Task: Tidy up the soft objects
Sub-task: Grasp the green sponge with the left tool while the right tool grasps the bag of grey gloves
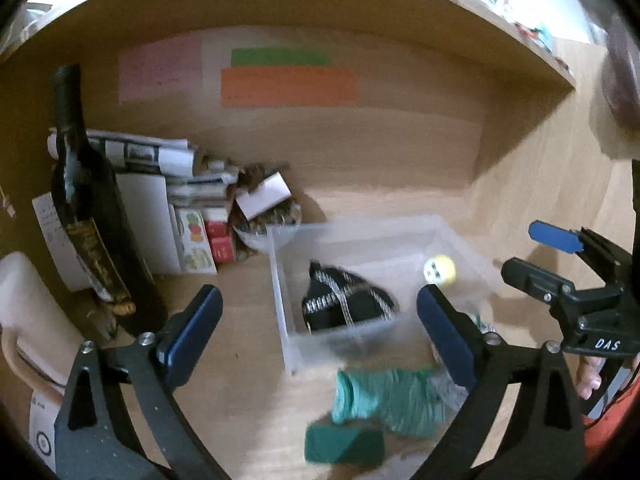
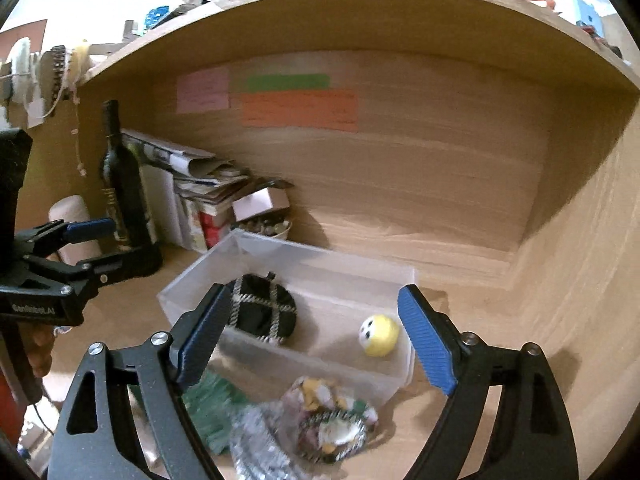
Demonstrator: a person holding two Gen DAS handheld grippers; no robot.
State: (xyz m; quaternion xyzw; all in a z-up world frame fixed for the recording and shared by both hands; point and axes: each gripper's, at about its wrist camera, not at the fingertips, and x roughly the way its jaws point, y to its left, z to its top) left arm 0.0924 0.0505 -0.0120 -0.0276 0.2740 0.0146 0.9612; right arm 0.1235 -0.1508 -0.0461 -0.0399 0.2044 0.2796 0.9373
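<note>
A wooden desk alcove [image 2: 420, 184] encloses the scene, with pink, green and orange paper notes stuck on its back wall. On the desktop sits a clear plastic bin [image 2: 320, 268], and inside it lie a black pouch with silver cross-stitching [image 2: 260, 312] toward its left end and a small yellow ball with a face [image 2: 379, 335] toward its right end. A dark wine bottle [image 1: 86, 216] stands at the left, beside a stack of papers and boxes. The left gripper [image 1: 320, 336] hovers over the bin's near-left corner, its fingers spread wide and holding nothing; the pouch lies between and beyond the fingertips. The right gripper [image 2: 312, 340] also stands wide apart and empty, with the ball just inside its right finger. In front of the bin, outside it, lie a teal-green knitted cloth [image 1: 384, 396], a dark green block [image 1: 344, 444], a silvery glittery piece [image 2: 256, 440] and a floral fabric pouch [image 2: 332, 420].
</note>
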